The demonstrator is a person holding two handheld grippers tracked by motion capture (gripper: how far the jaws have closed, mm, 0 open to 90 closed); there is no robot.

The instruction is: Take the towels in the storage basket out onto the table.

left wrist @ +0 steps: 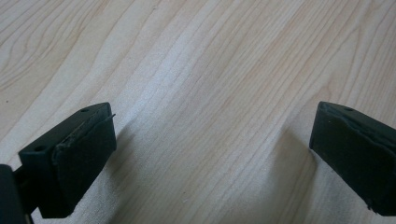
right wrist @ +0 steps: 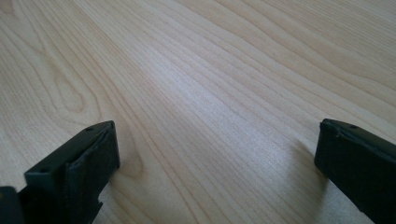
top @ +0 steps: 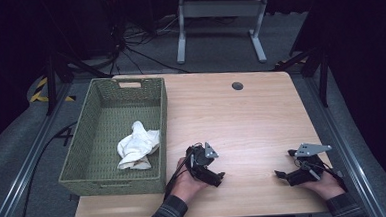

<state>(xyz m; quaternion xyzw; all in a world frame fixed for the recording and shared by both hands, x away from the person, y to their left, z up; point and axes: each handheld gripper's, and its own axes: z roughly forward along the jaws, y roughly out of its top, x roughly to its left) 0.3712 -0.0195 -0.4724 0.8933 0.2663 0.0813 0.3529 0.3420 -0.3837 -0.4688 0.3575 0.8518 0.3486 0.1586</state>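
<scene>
A crumpled white cloth (top: 137, 150) is seen lying inside the green woven basket (top: 83, 162) at the table's (top: 241, 121) left. The left gripper (top: 218, 175) and right gripper (top: 280, 174) are held low over bare wood, jaws spread wide and empty.

Dark room; grey floor (top: 217, 42) (cables strewn), white frame (top: 221, 9) beyond table (top: 241, 121).

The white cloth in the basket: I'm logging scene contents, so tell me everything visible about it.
The white cloth is a soft, crumpled fabric bundle, bunched into loose folds with one end rising toward the far side. Its near edge looks slightly tan or shadowed. It lies on the floor of the green woven basket, toward the near right part, close to the right wall. Neither gripper touches it; both rest on the wooden table outside the basket.
</scene>
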